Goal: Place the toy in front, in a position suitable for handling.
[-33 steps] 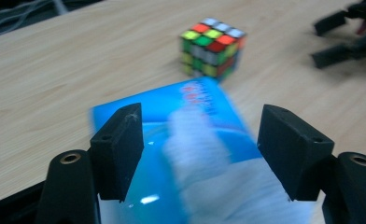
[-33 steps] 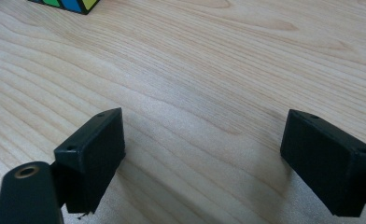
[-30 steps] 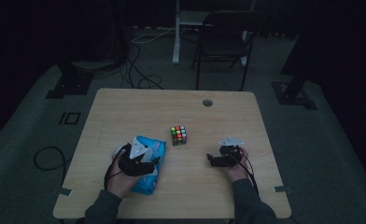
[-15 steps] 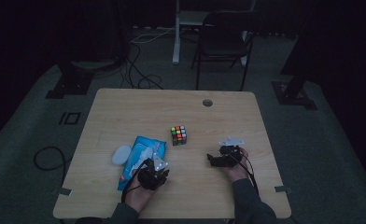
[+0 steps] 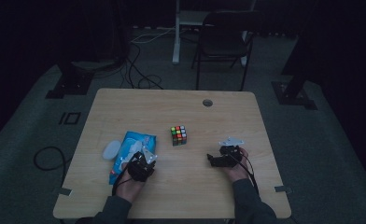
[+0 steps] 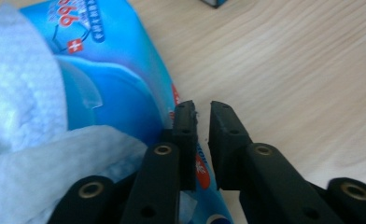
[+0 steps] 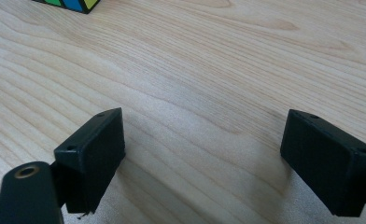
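A blue packet of wet wipes lies left of centre on the wooden table. A white wipe is pulled up out of its top. My left gripper sits low at the packet's near right corner. Its jaws have just been closing and stand almost together, with nothing between them. My right gripper rests open on bare wood, its jaws wide apart and empty. A colour cube stands between the two hands, farther out.
A white round lid sticks out at the packet's left side. A cable hole is near the table's far edge. A dark chair and floor cables lie beyond the table.
My left hand came off the top of the wipes packet and sank toward the table at its near right corner, so the packet now shows. The right hand and the cube kept still.
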The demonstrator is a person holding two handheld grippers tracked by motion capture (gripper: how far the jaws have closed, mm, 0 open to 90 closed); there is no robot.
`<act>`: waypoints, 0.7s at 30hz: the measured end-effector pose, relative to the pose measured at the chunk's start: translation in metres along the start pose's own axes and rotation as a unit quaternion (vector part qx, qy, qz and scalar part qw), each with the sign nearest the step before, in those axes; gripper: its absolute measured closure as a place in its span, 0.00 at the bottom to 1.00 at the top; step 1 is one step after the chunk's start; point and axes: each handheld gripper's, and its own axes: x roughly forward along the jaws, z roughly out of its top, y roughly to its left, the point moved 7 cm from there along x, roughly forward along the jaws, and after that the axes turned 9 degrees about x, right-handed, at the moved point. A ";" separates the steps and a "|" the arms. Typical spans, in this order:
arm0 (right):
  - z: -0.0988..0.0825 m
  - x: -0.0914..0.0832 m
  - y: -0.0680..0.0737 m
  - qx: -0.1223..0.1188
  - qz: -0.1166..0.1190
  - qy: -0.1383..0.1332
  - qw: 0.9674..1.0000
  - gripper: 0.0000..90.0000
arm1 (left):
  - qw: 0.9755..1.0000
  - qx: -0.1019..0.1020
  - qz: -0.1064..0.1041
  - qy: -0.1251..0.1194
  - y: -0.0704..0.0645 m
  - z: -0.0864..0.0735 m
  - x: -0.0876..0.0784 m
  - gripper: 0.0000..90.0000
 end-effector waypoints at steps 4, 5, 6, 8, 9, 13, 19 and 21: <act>0.000 0.000 0.000 0.000 0.000 0.000 1.000 0.15 | 0.999 0.037 -0.019 -0.008 0.022 -0.010 0.001 0.87; 0.000 0.000 0.000 0.000 0.000 0.000 1.000 0.15 | 0.999 0.045 -0.025 -0.009 0.028 -0.012 0.001 0.87; 0.000 0.000 0.000 0.000 0.000 0.000 1.000 0.15 | 0.998 0.052 -0.031 -0.011 0.033 -0.014 0.001 0.87; 0.000 0.000 0.000 0.000 0.000 0.000 1.000 0.15 | 0.998 0.055 -0.039 -0.008 0.045 -0.018 0.002 0.86; 0.000 0.000 0.000 0.000 0.000 0.000 1.000 0.15 | 0.998 0.051 -0.042 -0.005 0.050 -0.020 0.002 0.86; 0.000 0.000 0.000 0.000 0.000 0.000 1.000 0.15 | 0.998 -0.008 -0.054 -0.030 0.057 -0.014 -0.006 0.70; 0.000 0.000 -0.001 0.008 -0.008 -0.002 1.000 0.15 | 0.997 -0.036 -0.051 -0.051 0.037 -0.009 0.001 0.63; 0.000 0.000 -0.001 0.011 -0.011 -0.003 1.000 0.15 | 0.996 -0.044 -0.050 -0.051 0.032 -0.011 0.005 0.62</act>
